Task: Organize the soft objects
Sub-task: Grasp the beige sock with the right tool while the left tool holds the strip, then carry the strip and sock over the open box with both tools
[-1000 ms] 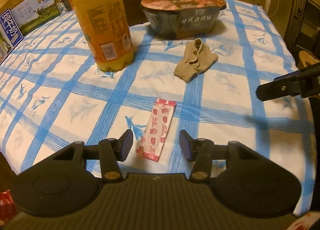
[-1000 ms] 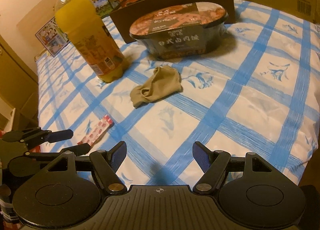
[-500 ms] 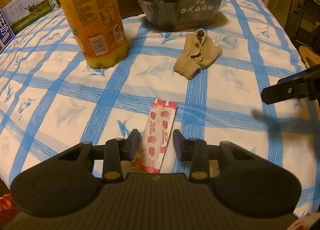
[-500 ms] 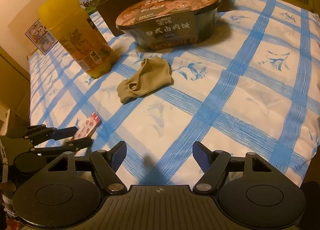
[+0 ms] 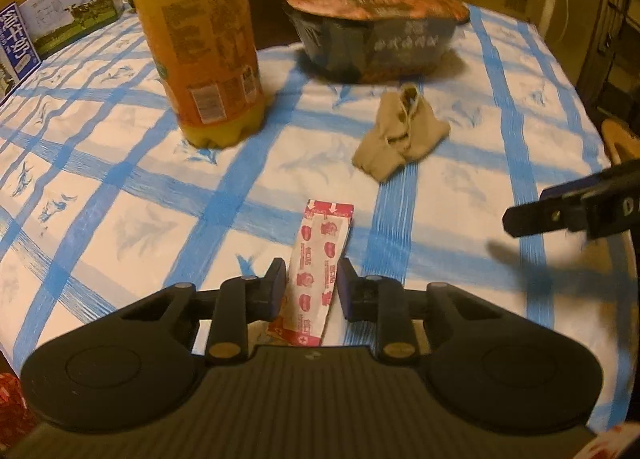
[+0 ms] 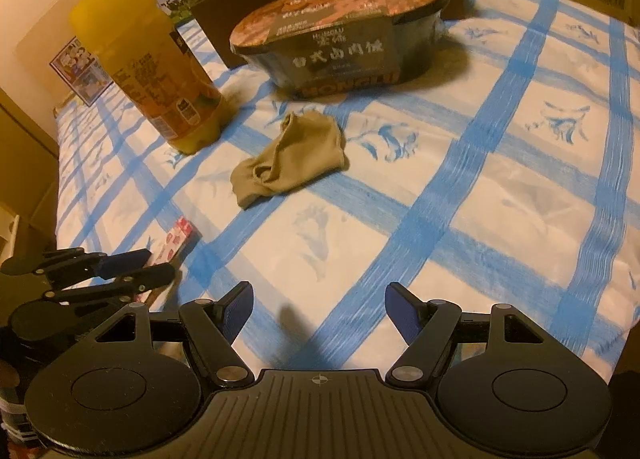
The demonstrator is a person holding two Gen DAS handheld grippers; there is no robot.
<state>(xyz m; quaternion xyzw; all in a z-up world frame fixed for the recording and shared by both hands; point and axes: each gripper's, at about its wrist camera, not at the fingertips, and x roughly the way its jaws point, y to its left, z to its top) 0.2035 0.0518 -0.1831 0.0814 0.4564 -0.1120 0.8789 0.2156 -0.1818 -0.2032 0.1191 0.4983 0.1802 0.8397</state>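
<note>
The left gripper point(image 5: 312, 283) has narrowed since a second ago and now brackets the near end of the packet point(image 5: 318, 271) at lower centre of the left view, pads point(image 5: 276, 287) just beside its edges, contact not clear; the right gripper point(image 6: 320, 311) stays spread wide over bare cloth point(image 6: 500, 199), holding nothing; the sock point(image 6: 288, 157) lies crumpled at centre, unmoved, between the bottle point(image 6: 140, 55) at upper left and the bowl point(image 6: 340, 35) at top.

A blue-checked cloth point(image 6: 500, 179), perhaps a bed, carries bottle point(image 6: 148, 71), noodle bowl point(image 6: 340, 35), sock point(image 6: 288, 159) and sachet point(image 5: 320, 267).
</note>
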